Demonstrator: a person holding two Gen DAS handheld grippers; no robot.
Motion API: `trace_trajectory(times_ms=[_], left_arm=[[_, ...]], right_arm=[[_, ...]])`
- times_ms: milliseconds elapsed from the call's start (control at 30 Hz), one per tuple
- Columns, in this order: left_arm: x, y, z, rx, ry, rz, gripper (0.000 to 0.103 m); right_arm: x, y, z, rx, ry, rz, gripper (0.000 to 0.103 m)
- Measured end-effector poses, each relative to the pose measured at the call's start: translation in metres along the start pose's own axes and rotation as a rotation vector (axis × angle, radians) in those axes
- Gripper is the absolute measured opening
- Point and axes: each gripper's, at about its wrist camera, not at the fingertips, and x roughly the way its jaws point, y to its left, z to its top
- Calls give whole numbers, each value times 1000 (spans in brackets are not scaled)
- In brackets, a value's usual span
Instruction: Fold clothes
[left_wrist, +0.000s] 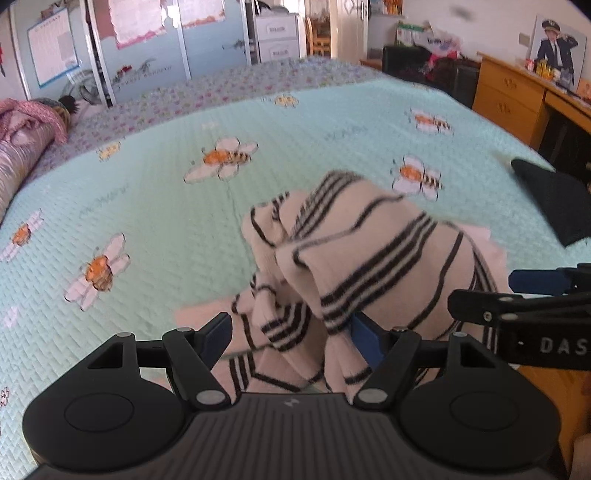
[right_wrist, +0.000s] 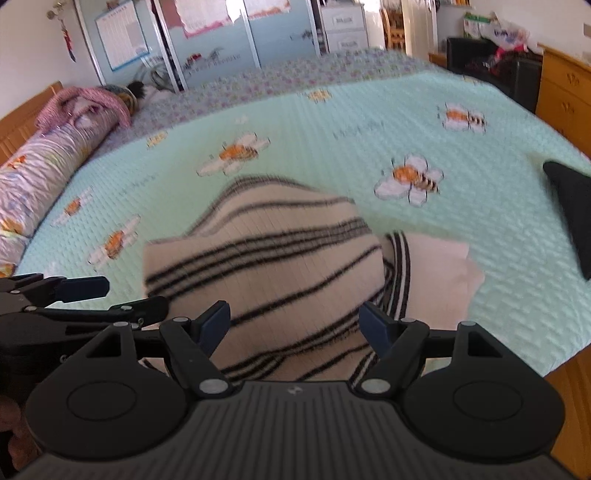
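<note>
A cream sweater with black stripes (left_wrist: 369, 251) is shown bunched and draped on a bed covered by a mint-green quilt printed with bees (left_wrist: 155, 206), close to the near edge. A flat pale-pink layer of cloth (right_wrist: 436, 269) is seen beneath it, spread on the quilt to the right. The left claw (left_wrist: 291, 336) is seen with its blue-padded fingers held wide apart, and folds of the sweater hang between them; whether the pads press the fabric cannot be told. The right claw (right_wrist: 295, 323) is likewise held wide apart, with the striped knit lying between and above its fingers; contact cannot be told there either. Each claw is visible at the edge of the other's view, the two being set side by side. A dark folded garment (right_wrist: 570, 206) is seen lying well apart at the right edge of the bed. A rolled floral bolster (right_wrist: 48, 173) is placed along the left side, and a wooden dresser (left_wrist: 509, 99) stands beyond the bed on the right.
</note>
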Motion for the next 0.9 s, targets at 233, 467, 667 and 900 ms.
trace_trajectory(times_ms=[233,467,667,900], left_arm=[[30,-9,-9,19,65,-13,74],[49,-10,-8,16,93,-46,75],[63,-9,-10,2,88,-85,75],[56,10,-7,-80,29,-185,31]], right_arm=[[43,-19,-13,60,96,-41,78],[73,-32,-20,130,150,-35,78],[80,-30,-22,135,139,0,56],[68,-11,-8,137,81,83,13]])
